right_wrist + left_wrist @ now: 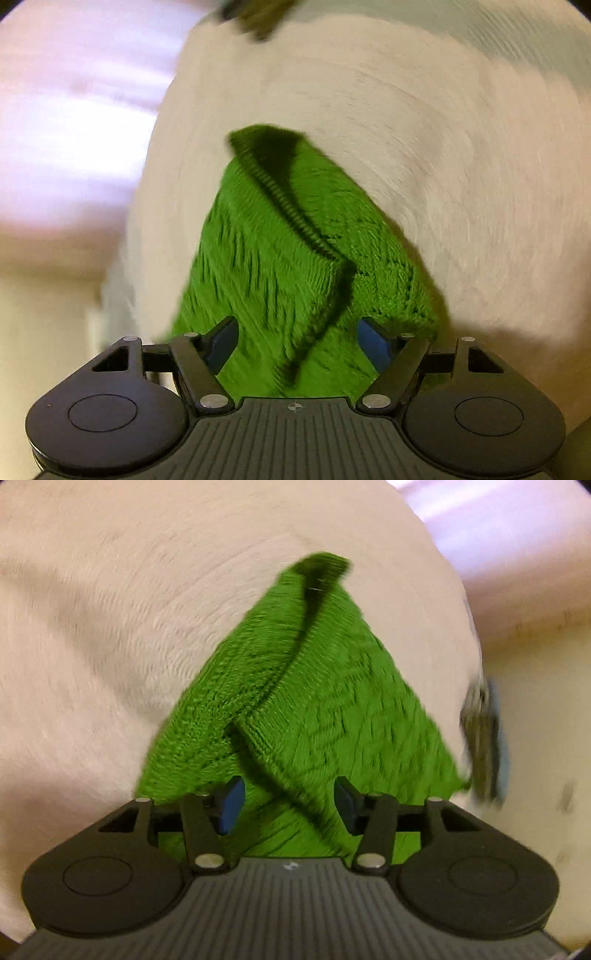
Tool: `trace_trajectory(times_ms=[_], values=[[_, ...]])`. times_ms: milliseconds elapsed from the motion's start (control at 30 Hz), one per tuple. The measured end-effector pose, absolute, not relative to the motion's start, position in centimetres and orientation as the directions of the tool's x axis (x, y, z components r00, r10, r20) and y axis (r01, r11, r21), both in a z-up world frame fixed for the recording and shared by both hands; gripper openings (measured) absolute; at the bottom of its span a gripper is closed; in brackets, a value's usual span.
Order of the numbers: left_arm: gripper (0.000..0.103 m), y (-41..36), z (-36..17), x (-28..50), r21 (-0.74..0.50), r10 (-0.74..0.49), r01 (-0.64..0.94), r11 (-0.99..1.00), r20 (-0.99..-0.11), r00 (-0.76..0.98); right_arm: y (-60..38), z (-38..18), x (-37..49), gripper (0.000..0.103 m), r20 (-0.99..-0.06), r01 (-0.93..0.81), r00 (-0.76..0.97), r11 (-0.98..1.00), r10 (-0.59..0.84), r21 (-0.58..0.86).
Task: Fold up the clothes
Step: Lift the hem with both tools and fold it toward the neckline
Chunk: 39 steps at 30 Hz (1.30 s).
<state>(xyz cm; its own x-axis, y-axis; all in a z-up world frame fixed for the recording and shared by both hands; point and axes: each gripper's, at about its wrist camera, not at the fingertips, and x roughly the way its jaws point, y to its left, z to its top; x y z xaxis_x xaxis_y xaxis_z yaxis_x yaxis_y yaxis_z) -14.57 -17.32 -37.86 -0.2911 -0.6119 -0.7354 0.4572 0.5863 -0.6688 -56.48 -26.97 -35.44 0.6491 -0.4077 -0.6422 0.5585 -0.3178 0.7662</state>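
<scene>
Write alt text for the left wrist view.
A green knit garment, folded over itself, lies on a white cloth surface. The left hand-held gripper sits over its near edge, jaws open and blue pads clear of the fabric. The picture is motion-blurred.

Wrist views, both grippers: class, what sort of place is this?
Probably a bedroom or another room at home, though blur hides much. A green knitted garment lies folded on a white fuzzy blanket, and a pale wall stands beyond it.

Green knit garment (314, 686) lies folded over on white bedding (110, 627).
</scene>
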Motion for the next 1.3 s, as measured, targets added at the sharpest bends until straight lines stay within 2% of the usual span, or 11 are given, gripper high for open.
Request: trace_trajectory(times_ms=[133,200,233,267,300,333,500,600,800,1067,1300], values=[[0.047,-18.5,-39.4,-14.2,-0.715,-0.662,0.356,0.602,-0.696,-0.279,-28.2,-36.8,-56.8,0.060,-0.630,0.520,0.640,-0.356,-0.440,0.777],[0.041,-19.3,-40.2,-14.3,-0.720,-0.663,0.342,0.604,-0.692,-0.286,-28.6,-37.6,-56.8,0.050,-0.632,0.512,0.635,-0.370,-0.445,0.775],[0.029,-19.7,-40.7,-14.3,-0.716,-0.656,0.349,0.604,-0.696,-0.293,-28.9,-38.1,-56.6,0.028,-0.640,0.508,0.636,-0.390,-0.431,0.767],[0.021,-20.0,-41.0,-14.3,-0.713,-0.649,0.362,0.601,-0.699,-0.300,-29.2,-38.6,-56.5,0.019,-0.649,0.503,0.638,-0.413,-0.414,0.759],[0.010,-20.1,-41.1,-14.2,-0.713,-0.646,0.369,0.596,-0.699,-0.307,-29.3,-38.8,-56.5,0.019,-0.646,0.492,0.644,-0.426,-0.409,0.760],[0.009,-19.9,-41.1,-14.1,-0.719,-0.649,0.371,0.588,-0.693,-0.314,-29.3,-38.7,-56.6,0.008,-0.641,0.488,0.646,-0.422,-0.414,0.764],[0.007,-18.4,-39.1,-13.5,-0.740,-0.673,0.435,0.513,-0.661,-0.331,-28.2,-34.8,-57.9,0.006,-0.610,0.521,0.625,-0.322,-0.487,0.791],[0.007,-16.8,-37.5,-14.1,-0.720,-0.660,0.520,0.459,-0.669,-0.343,-26.9,-32.8,-58.6,0.006,-0.616,0.547,0.632,-0.294,-0.470,0.784],[0.007,-13.0,-37.0,-15.7,-0.657,-0.609,0.596,0.462,-0.723,-0.325,-24.2,-33.5,-59.5,0.006,-0.685,0.611,0.611,-0.314,-0.397,0.726],[0.007,-12.6,-36.6,-16.3,-0.654,-0.628,0.614,0.442,-0.715,-0.309,-24.1,-33.7,-59.7,0.006,-0.679,0.612,0.602,-0.303,-0.420,0.730],[0.007,-11.8,-38.4,-16.6,-0.622,-0.604,0.622,0.476,-0.745,-0.283,-23.1,-35.1,-58.8,0.006,-0.755,0.723,0.536,-0.256,-0.377,0.641]])
